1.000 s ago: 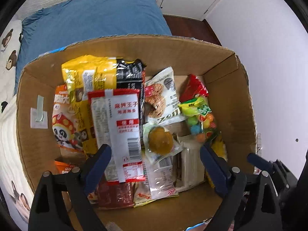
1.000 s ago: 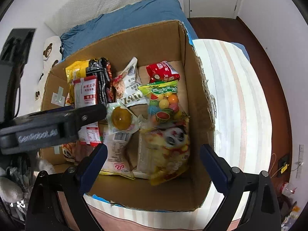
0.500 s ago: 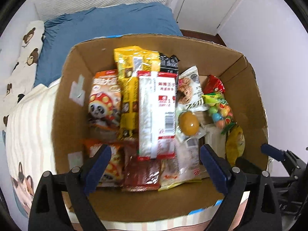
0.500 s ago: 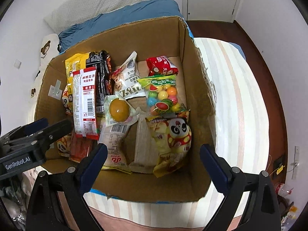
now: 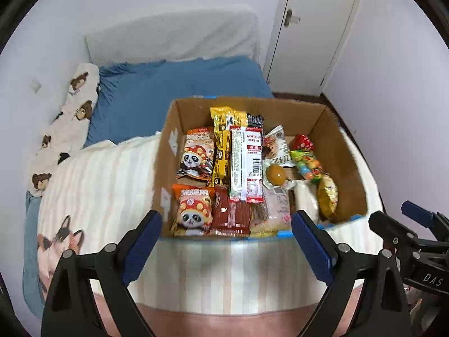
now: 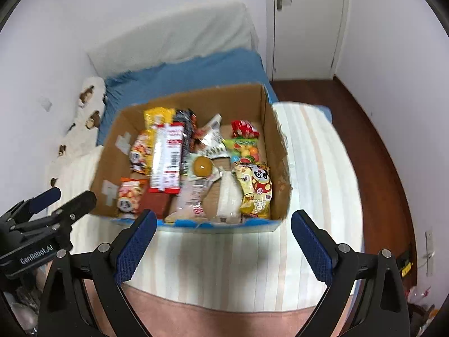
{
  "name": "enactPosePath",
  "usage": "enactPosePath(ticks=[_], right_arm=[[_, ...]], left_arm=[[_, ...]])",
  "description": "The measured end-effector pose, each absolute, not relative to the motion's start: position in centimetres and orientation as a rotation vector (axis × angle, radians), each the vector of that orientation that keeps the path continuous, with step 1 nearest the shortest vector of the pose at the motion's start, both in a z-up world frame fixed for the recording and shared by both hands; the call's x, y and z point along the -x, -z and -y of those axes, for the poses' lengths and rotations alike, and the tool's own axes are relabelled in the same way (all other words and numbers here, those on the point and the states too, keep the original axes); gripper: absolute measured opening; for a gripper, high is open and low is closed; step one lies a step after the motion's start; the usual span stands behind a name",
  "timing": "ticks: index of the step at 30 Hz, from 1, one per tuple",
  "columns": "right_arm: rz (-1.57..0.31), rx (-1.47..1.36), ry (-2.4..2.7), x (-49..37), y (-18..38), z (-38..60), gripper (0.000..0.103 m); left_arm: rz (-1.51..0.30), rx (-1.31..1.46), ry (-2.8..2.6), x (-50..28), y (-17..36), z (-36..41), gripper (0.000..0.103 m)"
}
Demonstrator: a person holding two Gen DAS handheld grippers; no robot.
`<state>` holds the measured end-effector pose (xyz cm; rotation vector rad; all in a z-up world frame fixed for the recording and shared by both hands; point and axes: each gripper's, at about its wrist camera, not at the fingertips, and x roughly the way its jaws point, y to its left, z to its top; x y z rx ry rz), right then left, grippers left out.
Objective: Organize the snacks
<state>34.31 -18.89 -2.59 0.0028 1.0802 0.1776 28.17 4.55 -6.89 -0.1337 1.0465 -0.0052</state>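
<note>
Cardboard box (image 5: 346, 151) full of snack packs sits mid-bed on striped blanket (image 5: 106, 179); left gripper (image 5: 226, 243) & right gripper (image 6: 221, 241) both spread wide, empty, hovering off box's near edge.

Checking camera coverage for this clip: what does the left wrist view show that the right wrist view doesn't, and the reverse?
Only the left wrist view shows the cartoon dog print on the striped blanket and the right gripper at its right edge. Only the right wrist view shows the dark wooden floor, the front of the yellow panda snack bag and the left gripper. Both show the open cardboard box packed with snacks, the long red-and-white packet, the blue bedsheet and the white door.
</note>
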Motion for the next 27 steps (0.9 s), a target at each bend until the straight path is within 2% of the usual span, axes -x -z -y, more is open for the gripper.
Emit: enactPosePath(ticks=[7, 15, 27], right_arm=[[-0.942, 0.014, -0.195, -27.5, -3.1, 19.0, 0.099], [-0.871, -0.003, -0.195, -21.0, -7.2, 19.8, 0.1], [-0.783, 0.036, -0.227, -13.3, -12.5, 20.1, 0.102]], left_arm=[[-0.946, 0.123, -0.003, -21.8, 2.2, -4.4, 0.094], [-0.862, 0.096, -0.028, -16.2, -2.0, -4.0, 0.094], [-0.812, 0.078, -0.03, -11.1, -5.3, -3.6, 0.094]])
